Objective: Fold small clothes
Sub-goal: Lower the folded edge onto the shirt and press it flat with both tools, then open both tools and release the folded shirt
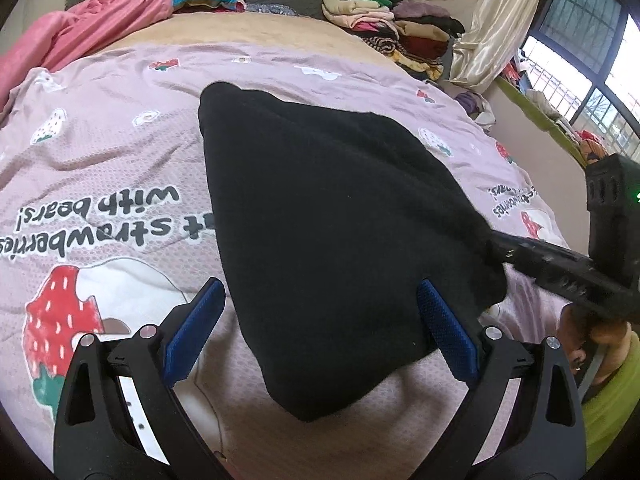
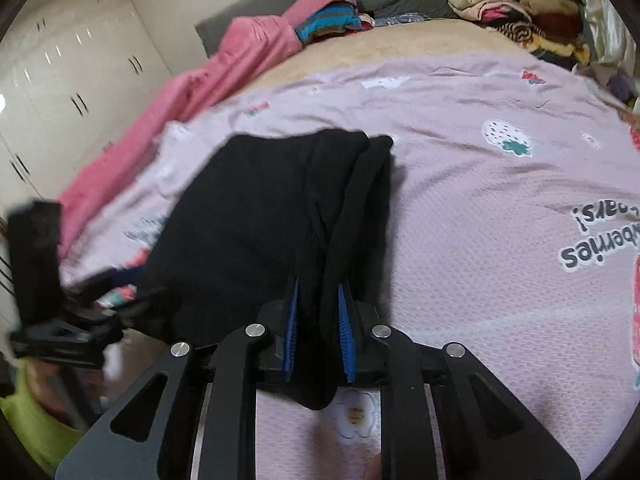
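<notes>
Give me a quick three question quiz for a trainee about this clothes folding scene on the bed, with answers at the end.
1. True or false: the left gripper has its jaws closed on the black garment.
2. Which gripper is clamped on the black garment's edge: (a) the left, (b) the right gripper, (c) neither?
3. What fruit is printed on the pink bedsheet under the garment?

Key
1. False. Its jaws stand wide apart, with the cloth lying between them and neither pad pressing on it.
2. (b). The right wrist view shows black cloth pinched between the jaws.
3. Strawberries, along with printed words.
</notes>
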### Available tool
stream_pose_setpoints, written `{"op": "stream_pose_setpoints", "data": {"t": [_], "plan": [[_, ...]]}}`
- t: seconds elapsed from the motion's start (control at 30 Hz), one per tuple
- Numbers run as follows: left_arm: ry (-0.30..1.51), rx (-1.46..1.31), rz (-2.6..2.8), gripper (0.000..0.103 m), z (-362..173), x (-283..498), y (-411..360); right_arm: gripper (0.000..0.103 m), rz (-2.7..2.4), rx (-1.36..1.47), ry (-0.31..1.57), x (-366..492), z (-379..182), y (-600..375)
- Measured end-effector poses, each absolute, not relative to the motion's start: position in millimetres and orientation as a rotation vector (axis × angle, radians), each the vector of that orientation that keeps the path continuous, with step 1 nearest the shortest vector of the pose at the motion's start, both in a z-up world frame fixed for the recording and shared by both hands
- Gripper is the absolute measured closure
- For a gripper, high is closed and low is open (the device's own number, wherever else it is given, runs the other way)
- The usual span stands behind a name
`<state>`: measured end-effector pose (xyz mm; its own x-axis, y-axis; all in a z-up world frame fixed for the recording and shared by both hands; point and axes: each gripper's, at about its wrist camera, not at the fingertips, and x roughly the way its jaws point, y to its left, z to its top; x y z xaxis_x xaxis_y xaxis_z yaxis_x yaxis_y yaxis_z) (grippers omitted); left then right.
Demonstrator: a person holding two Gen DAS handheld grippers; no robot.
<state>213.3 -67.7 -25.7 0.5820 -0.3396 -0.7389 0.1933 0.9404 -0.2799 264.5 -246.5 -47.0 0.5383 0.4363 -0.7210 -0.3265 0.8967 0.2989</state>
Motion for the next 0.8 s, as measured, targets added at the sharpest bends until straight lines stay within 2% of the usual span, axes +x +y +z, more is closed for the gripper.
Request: {"op": "stream_pose_setpoints", "data": {"t": [0.03, 0.07, 0.2, 0.27, 0.33, 0.5, 0.57, 0.67, 0.8], "plan": [[0.900, -0.174, -0.311, 0.013, -26.4, 212.8, -68.2, 0.082, 0.443, 0.126, 0.891, 263.6, -49.8, -245.3], [0.905, -0.169, -0.308, 0.013, -27.4, 211.9, -69.2, 0.074, 0.426, 0.119, 0.886, 262.2, -52.0, -245.2], [0.910, -0.160, -0.302, 0.013, -28.3, 208.7, -71.4, 0.062, 0.394, 0.121, 0.871, 255.3, -53.1, -247.3], [0.912, -0.156, -0.296, 0.013, -27.8, 206.1, -72.2, 0.043, 0.363, 0.104, 0.866, 252.6, -51.8, -248.9], [0.916, -0.152, -0.290, 0.013, -27.9, 204.7, -72.4, 0.042, 0.351, 0.101, 0.857, 250.3, -50.2, -252.7], [0.916, -0.147, -0.277, 0.013, -26.6, 201.4, -73.7, 0.030, 0.310, 0.105, 0.838, 241.2, -44.2, -262.0], [0.917, -0.146, -0.272, 0.013, -25.8, 200.1, -73.7, 0.017, 0.270, 0.095, 0.822, 236.4, -40.3, -265.5], [0.914, -0.155, -0.266, 0.013, -23.9, 197.0, -72.2, 0.017, 0.261, 0.106, 0.812, 231.3, -36.9, -270.1], [0.903, -0.153, -0.258, 0.012, -19.1, 192.1, -70.7, 0.011, 0.251, 0.101, 0.790, 221.9, -29.8, -271.3]]}}
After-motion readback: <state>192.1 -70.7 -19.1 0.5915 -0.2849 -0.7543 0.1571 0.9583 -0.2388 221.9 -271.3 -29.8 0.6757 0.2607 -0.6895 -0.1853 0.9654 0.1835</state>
